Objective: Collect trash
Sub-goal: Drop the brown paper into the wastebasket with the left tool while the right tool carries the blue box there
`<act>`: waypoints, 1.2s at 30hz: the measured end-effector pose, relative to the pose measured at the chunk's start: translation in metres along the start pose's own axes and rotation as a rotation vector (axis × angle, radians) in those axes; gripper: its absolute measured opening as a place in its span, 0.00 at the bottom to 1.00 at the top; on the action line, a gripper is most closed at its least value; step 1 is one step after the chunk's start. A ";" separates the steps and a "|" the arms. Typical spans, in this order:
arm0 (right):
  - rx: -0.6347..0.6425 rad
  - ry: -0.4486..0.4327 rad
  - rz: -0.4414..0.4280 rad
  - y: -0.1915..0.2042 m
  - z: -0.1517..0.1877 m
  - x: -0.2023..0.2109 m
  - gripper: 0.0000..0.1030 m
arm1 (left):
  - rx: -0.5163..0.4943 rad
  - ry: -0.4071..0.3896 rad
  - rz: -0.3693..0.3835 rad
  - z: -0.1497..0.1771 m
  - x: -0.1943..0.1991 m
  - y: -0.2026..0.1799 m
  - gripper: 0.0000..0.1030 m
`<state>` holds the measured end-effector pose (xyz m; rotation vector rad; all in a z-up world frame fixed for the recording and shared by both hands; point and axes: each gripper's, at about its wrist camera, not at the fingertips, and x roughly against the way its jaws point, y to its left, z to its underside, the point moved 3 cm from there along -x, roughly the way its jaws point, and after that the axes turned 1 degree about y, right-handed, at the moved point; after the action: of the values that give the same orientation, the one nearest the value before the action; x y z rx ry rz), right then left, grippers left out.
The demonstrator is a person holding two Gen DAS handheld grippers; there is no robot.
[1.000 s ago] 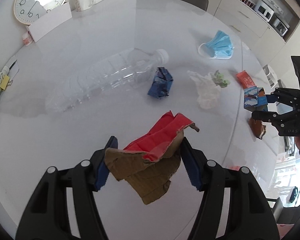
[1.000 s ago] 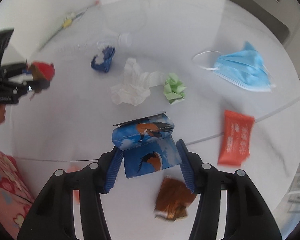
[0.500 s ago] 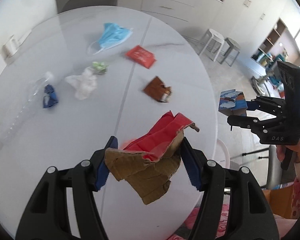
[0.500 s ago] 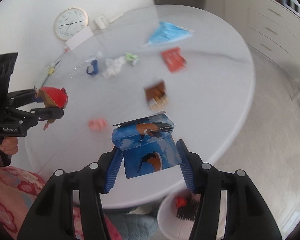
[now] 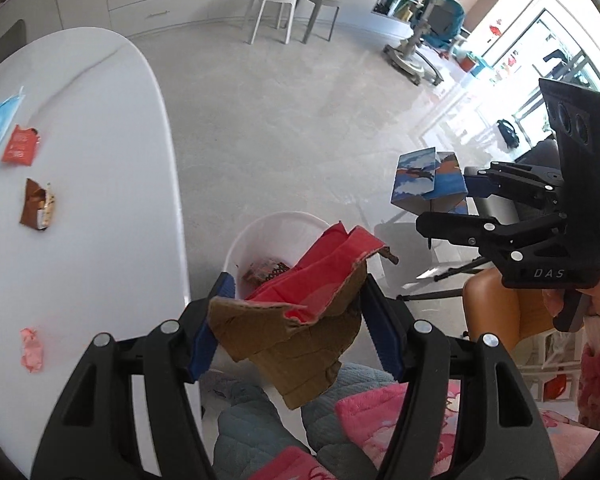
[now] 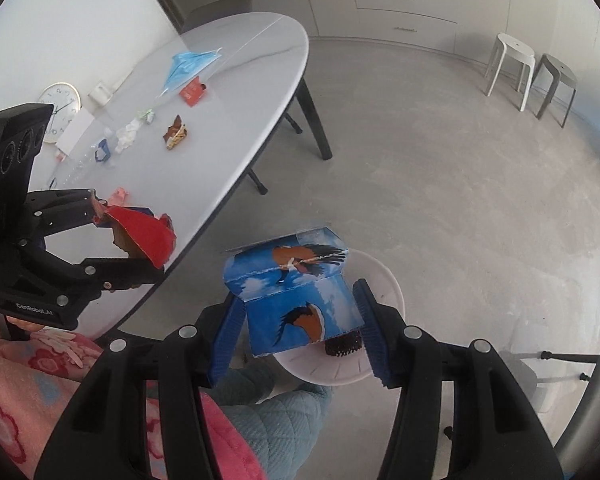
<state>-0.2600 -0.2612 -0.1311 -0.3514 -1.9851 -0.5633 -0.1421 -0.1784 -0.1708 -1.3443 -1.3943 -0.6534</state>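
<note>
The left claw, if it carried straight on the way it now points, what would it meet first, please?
Most likely the white bin on the floor: it lies just beyond the red cardboard scrap clamped in the left claw, though depth is uncertain.

Torn brown corrugated cardboard piece with matt red face (image 5: 300, 320), rough ragged edges. Blue printed paperboard carton with bird picture (image 6: 300, 300), smooth, slight sheen. Round white plastic bin (image 5: 252, 240), smooth. White glossy table (image 5: 100, 200). Grey matt concrete-look floor (image 6: 460, 160).

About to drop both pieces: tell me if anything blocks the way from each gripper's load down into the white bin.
Nothing visible does. The red cardboard scrap and the blue bird-print box both hang above the open white bin, which holds only a little trash.
</note>
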 end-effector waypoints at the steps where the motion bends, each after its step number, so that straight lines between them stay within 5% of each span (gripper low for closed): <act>1: -0.009 -0.003 0.003 -0.005 0.003 0.003 0.53 | -0.002 0.016 0.009 -0.002 -0.006 -0.005 0.61; 6: -0.028 -0.008 -0.003 -0.020 0.012 0.009 0.53 | 0.022 0.046 -0.004 -0.009 -0.022 -0.015 0.76; 21: 0.089 0.086 -0.028 0.007 0.018 -0.025 0.55 | 0.190 -0.050 -0.174 0.006 0.025 0.040 0.88; 25: 0.086 0.138 0.007 0.010 0.025 -0.040 0.80 | 0.270 -0.066 -0.185 0.013 0.039 0.064 0.88; 36: 0.064 0.019 0.081 0.026 -0.015 -0.017 0.97 | 0.383 -0.142 -0.267 0.044 0.087 0.117 0.89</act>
<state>-0.2290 -0.2472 -0.1348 -0.3838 -1.9563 -0.4491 -0.0301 -0.0808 -0.1361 -0.9236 -1.7326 -0.4380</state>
